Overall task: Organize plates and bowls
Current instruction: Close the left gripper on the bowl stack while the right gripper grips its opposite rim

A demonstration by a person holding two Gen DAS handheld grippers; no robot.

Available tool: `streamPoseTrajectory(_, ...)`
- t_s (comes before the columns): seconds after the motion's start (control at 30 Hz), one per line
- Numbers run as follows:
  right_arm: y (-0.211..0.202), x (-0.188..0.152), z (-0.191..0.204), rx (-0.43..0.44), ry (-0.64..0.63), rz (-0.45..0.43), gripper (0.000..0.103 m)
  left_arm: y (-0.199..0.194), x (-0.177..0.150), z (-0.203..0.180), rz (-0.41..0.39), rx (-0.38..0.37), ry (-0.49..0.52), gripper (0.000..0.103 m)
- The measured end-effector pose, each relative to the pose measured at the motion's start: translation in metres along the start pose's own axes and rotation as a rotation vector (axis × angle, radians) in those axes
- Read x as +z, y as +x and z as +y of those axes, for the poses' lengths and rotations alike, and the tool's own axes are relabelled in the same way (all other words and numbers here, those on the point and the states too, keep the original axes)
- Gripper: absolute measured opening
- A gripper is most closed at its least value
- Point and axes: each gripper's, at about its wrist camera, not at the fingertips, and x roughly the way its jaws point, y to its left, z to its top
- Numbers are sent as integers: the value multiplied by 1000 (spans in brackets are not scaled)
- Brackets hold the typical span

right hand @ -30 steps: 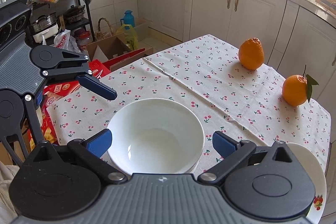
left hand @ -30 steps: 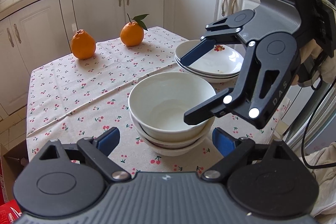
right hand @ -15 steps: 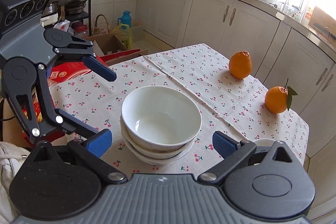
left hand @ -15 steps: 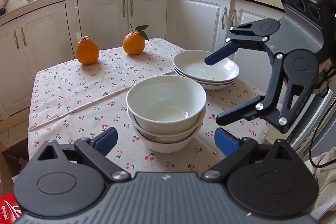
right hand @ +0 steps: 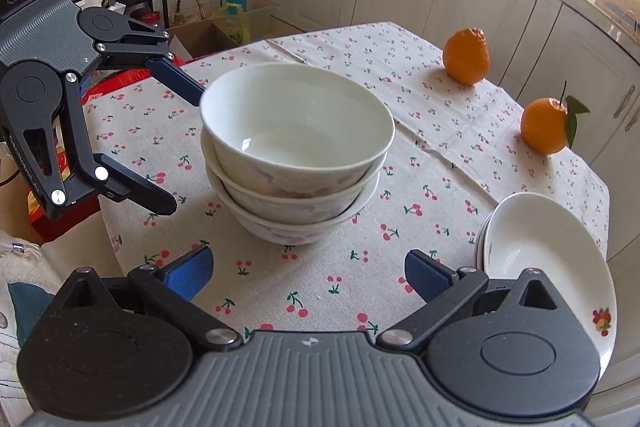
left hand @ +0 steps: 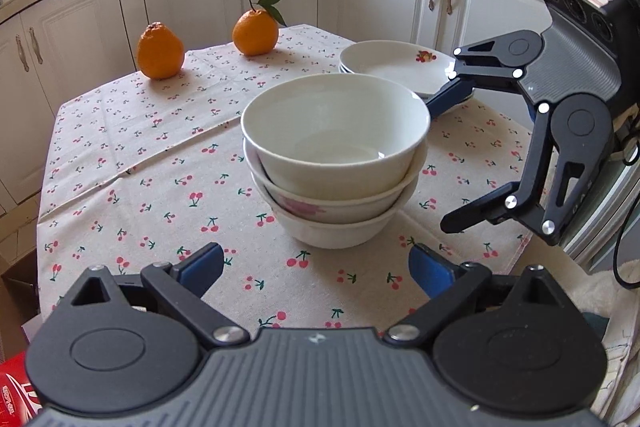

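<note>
**Both claws spread, bowl stack free**

Left wrist view: the left claw, its jaws just widened, is seen spread wide and empty before the stack of three bowls on the cherry-print surface. The right claw is spread beside the stack, near the plates.

Right wrist view: the right claw is spread wide, empty, short of the stack. Two oranges are set well apart from it.

Stacked bowls and plates: glossy white glazed ceramic. Tablecloth: matt woven cloth, creased. Oranges: dimpled peel.
</note>
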Motion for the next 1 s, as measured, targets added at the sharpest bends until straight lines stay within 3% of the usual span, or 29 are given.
streamPoseTrajectory(0.3, 34, -11, -12, 39, 54, 63, 103, 26, 3, 12, 42, -40, 18, 98)
streamPoseTrajectory(0.6, 39, -11, -20, 63, 93, 58, 103, 37, 6, 13, 46, -87, 68, 98)
streamPoseTrajectory(0.83, 43, -4, -23, 74, 62, 64, 103, 42, 8, 18, 53, -122, 106, 98)
streamPoseTrajectory(1.0, 46, 8, -21, 92, -52, 37, 103, 46, 14, 22, 65, -142, 152, 98)
